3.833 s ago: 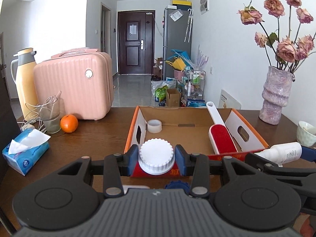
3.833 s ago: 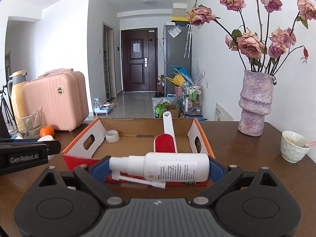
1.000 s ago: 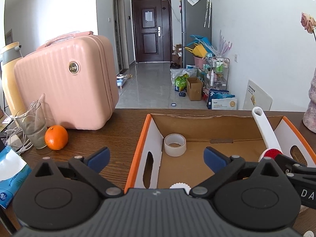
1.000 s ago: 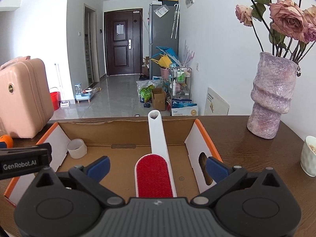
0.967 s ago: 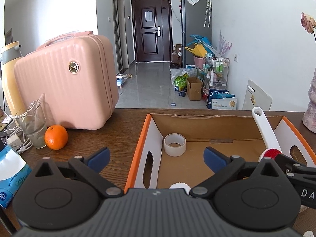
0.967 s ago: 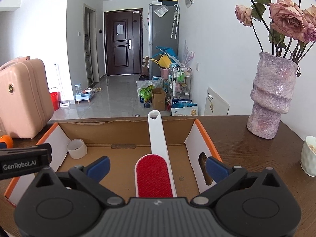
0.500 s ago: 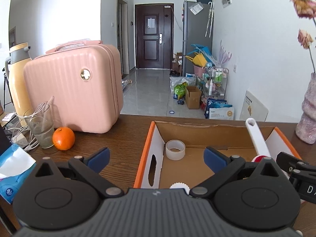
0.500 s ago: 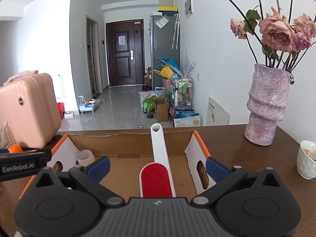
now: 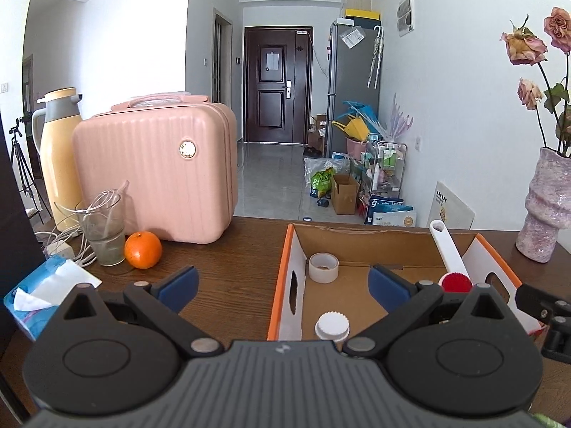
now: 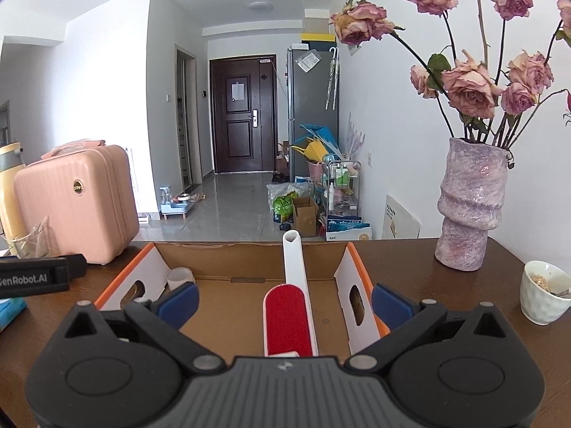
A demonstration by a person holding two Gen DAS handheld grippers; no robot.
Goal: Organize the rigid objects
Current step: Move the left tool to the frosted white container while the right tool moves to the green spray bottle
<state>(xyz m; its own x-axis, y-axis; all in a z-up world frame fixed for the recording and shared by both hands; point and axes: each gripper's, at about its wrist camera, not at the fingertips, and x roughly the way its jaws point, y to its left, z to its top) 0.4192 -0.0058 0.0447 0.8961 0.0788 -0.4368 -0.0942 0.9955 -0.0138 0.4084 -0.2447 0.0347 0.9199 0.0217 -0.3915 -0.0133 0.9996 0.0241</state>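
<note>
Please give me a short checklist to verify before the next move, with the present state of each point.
1. Left gripper is open and holds nothing: ok.
2. Right gripper is open and holds nothing: ok.
3. White-capped jar stands inside the cardboard box, at its near left corner: ok.
4. Lint brush lies in the box, its handle leaning on the far wall: ok.
5. Tape roll sits in the far left corner of the box: ok.
6. Spray bottle is inside the box: cannot tell, it shows in neither view.
</note>
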